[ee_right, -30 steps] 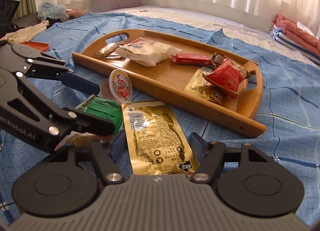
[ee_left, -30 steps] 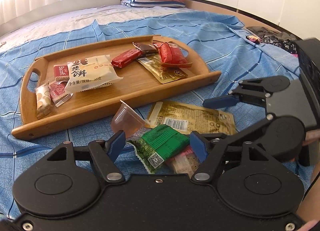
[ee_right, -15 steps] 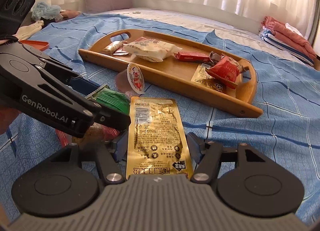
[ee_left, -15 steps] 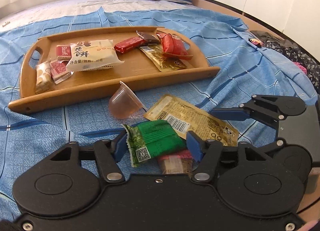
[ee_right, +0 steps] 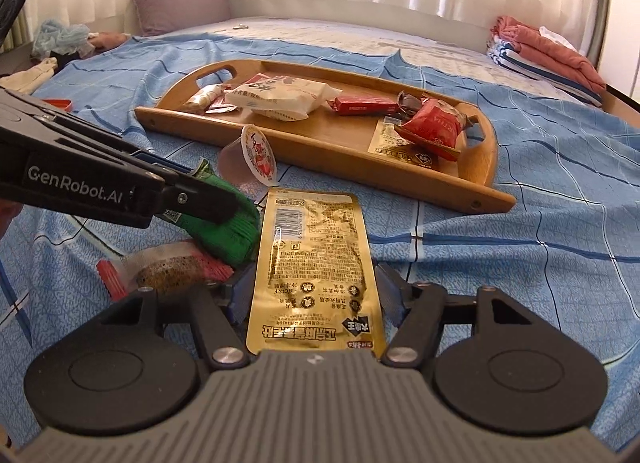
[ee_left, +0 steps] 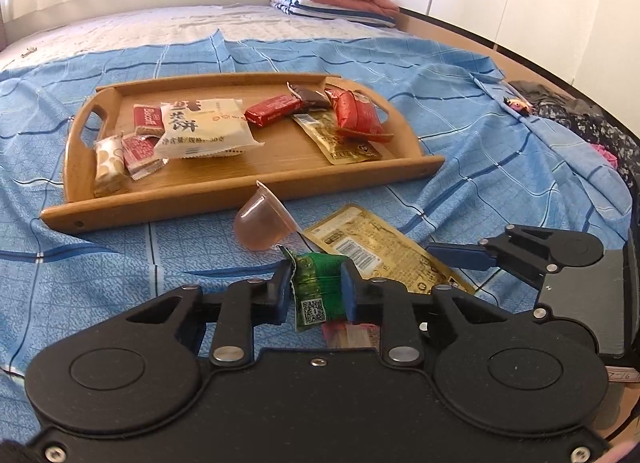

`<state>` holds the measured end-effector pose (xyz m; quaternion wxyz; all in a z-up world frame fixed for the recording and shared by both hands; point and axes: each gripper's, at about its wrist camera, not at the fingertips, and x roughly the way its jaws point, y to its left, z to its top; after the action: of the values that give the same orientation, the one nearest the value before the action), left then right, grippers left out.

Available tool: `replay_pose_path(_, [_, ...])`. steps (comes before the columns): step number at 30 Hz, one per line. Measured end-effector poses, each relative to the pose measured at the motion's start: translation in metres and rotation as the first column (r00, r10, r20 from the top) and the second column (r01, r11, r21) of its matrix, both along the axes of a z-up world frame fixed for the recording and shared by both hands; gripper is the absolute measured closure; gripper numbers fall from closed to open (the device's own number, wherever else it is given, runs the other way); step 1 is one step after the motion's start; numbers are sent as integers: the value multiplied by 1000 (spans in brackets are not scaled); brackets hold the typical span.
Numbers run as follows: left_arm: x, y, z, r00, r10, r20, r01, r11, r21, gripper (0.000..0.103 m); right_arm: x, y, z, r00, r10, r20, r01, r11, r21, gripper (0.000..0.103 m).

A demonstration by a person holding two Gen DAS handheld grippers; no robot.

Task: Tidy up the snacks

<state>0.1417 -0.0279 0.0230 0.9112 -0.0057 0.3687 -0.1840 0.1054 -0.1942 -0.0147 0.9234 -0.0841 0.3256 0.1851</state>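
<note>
Left gripper [ee_left: 316,289] is clamped on the green packet [ee_left: 320,283], above the blue sheet [ee_left: 100,263]. Right gripper [ee_right: 314,293] spread, straddling the gold pouch [ee_right: 314,259]. Wooden tray [ee_left: 240,183] nearby.

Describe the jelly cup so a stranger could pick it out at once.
Find the wooden tray on the blue bedsheet. Just off its near edge, loose on the sheet, the jelly cup lies tipped on its side beside a green packet and a gold pouch. It is the only clear, rigid plastic cup; everything around it is a flat wrapper.
</note>
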Motion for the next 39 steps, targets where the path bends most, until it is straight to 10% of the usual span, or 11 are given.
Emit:
replay_pose_path(13, [-3,31,-2,987,142,79,-155,968,197,66,-13,-8,8,981,-141,131,148,988,-41,20])
replay_pose_path(21, [-7,26,5,992,114,62,-120,988,95,32,10,-26,15,997,-63,46,59,996,74,11])
replay_pose_path(25, [-7,11,2,994,93,60,-99,990,104,31,28,-29,11,997,-78,-16,79,994,73,10])
replay_pose_path(39, [5,-9,-10,992,125,11,-125,989,78,31,17,-15,7,995,-100,10,100,995,14,36])
